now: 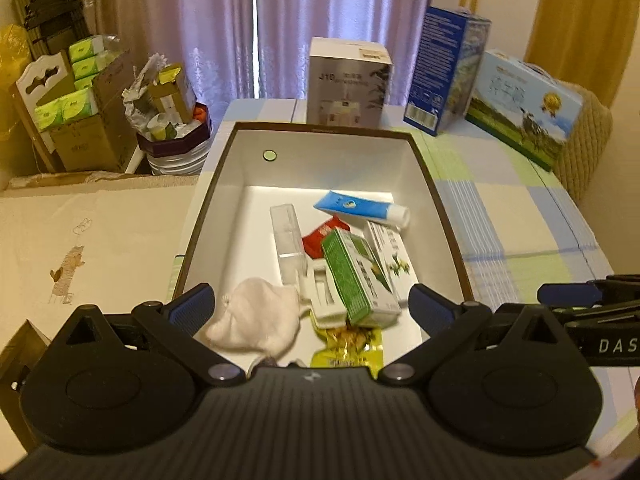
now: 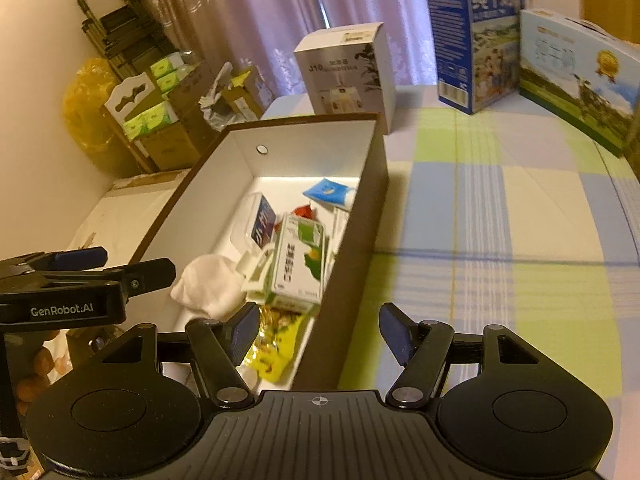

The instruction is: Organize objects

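1. Three cartons stand at the far edge of the worktop (image 2: 500, 208): a white carton (image 1: 348, 82), a blue carton (image 1: 446, 68) and a pale carton (image 1: 524, 106).
2. The open box (image 1: 218, 208) on the worktop holds a green box (image 1: 358, 276), a blue tube (image 1: 362, 208), a white sock (image 1: 256, 318), a clear case (image 1: 286, 242), a red packet (image 1: 316, 240) and a yellow packet (image 1: 346, 348).
3. The left hand-held gripper (image 1: 310, 308) hovers over the box's near end, jaws wide and holding nothing.
4. The right hand-held gripper (image 2: 320, 330) straddles the box's right wall, jaws wide and holding nothing.

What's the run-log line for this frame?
left gripper: open, empty | right gripper: open, empty | green carton, sock: in box
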A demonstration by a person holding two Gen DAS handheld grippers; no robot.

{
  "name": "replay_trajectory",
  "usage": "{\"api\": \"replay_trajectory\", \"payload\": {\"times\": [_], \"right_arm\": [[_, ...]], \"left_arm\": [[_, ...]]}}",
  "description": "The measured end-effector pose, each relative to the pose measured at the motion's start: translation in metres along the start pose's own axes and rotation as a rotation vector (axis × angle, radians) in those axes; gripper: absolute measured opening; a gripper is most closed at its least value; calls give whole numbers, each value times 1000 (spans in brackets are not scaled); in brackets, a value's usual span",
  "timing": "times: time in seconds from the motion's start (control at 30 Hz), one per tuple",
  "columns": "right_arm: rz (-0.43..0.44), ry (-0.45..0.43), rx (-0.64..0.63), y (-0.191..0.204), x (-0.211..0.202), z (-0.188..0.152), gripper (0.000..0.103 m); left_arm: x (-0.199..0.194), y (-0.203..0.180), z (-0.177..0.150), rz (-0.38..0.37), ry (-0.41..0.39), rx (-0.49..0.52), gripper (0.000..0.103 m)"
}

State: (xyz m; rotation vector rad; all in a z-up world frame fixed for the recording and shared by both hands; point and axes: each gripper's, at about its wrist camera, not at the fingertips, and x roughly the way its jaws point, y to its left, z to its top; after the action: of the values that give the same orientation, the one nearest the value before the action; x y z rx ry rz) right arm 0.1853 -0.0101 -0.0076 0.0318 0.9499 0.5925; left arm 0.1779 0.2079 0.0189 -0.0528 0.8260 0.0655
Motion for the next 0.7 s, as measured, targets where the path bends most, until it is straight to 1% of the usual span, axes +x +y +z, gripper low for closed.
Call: {"api": "replay_trajectory", "payload": {"times": [0.13, 0.27, 0.47, 0.7], "right_arm": [[-25, -1, 11, -2, -12, -13, 64], [-36, 2, 8, -7, -24, -24, 64], [-22, 6, -2, -19, -42, -38, 64], [-12, 17, -16, -47, -66, -55, 64]], "left_arm": [[-14, -10, -10, 0, 3, 12, 102], [-24, -18, -22, -5, 17, -2, 102], [-35, -43, -38, 10, 37, -1, 102], [-50, -78, -54, 33, 50, -16, 101]]}}
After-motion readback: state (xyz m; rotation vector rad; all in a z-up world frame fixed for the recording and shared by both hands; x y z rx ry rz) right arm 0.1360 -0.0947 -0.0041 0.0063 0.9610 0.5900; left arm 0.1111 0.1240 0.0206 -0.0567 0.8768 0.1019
